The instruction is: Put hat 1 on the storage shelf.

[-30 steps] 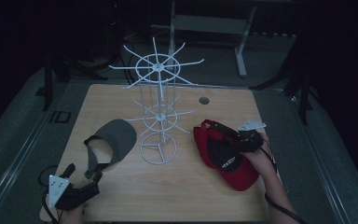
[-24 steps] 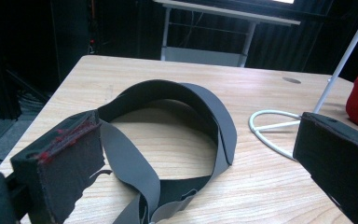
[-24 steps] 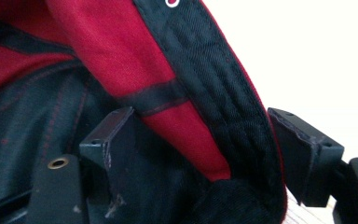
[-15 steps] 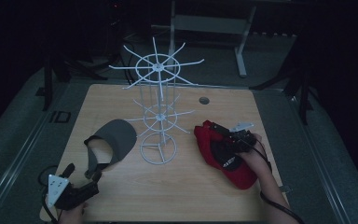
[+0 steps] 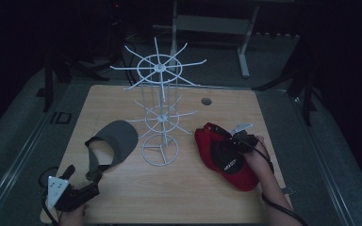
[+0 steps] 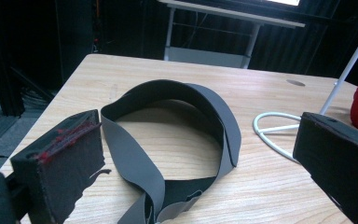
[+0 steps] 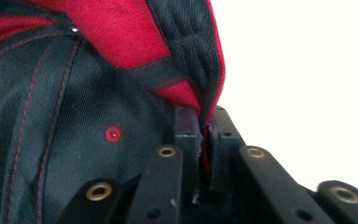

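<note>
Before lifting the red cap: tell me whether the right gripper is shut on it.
Shut on it. The right gripper has its fingers pinching the red cap at its rim, having just closed.

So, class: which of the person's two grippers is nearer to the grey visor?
Left. The left gripper sits open at the near end of the grey visor, its strap between the jaws. The right gripper is across the table, shut on the red cap.

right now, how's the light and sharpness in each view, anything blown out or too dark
High view: dim, with black surroundings, yet the white wire rack, grey visor and red cap read clearly. Left gripper view: evenly lit, the visor sharp, the near tongs soft. Right gripper view: the background right of the cap's rim is blown out to white, and the cap fabric is close and slightly soft.
</note>
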Tool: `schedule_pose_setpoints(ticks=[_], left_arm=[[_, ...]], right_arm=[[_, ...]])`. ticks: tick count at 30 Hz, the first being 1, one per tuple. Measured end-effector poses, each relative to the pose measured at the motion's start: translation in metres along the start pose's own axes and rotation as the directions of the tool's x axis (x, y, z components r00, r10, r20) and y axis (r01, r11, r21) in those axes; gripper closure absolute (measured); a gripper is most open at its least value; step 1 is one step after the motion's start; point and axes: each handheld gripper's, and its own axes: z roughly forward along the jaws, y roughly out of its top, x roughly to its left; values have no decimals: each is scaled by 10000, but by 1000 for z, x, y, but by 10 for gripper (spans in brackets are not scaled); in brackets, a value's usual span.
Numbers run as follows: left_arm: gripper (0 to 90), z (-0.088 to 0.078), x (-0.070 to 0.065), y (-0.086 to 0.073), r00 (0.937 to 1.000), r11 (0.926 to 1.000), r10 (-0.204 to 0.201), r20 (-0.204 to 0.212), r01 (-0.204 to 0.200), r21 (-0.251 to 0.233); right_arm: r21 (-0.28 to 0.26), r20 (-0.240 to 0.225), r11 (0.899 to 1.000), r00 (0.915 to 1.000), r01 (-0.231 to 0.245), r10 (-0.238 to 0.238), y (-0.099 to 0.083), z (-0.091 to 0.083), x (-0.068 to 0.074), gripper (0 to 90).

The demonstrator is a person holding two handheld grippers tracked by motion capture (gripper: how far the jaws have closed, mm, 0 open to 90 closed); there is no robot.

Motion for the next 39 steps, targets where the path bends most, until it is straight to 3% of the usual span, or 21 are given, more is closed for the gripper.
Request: schedule_pose_setpoints(ticks=[4, 8, 14, 16, 23, 28, 32, 35, 39], left_arm=[[21, 0, 0, 0, 10000, 10000, -48, 5, 48, 6], [21, 0, 1, 0, 10000, 10000, -59, 4, 59, -4], [21, 0, -1, 1, 10000, 10000, -4, -2, 4, -3], [21, -1, -1, 1, 10000, 10000, 2, 0, -2, -12], [21, 0, -1, 1, 10000, 10000, 9, 22, -9, -4], [21, -1, -2, 2, 10000, 10000, 48, 40, -48, 1], [21, -2, -5, 3, 9999, 10000, 40, 129, -40, -70], [21, -3, -11, 6, 9994, 10000, 53, 354, -54, 32], [21, -7, -20, 14, 9976, 9997, -214, 652, 209, 82]], right_arm=[[-269, 24, 9982, 9986, -535, 536, -2, -6, 0, 880], [-769, -33, 9896, 9926, -1216, 1217, -6, -17, -2, 881], [-1663, -164, 9633, 9774, -2107, 2109, -10, -42, -4, 882], [-1912, -330, 9504, 9693, -2454, 2436, -10, -49, -5, 882], [-2698, -200, 9244, 9614, -2695, 2744, -8, -77, -8, 881], [-3223, -245, 8981, 9511, -2991, 3079, -6, -97, -10, 881], [-3388, -248, 8902, 9488, -3044, 3150, -6, -107, -12, 881], [-3653, -256, 8755, 9435, -3164, 3303, -6, -119, -12, 882], [-4017, -292, 8548, 9376, -3284, 3465, -4, -135, -13, 881]])
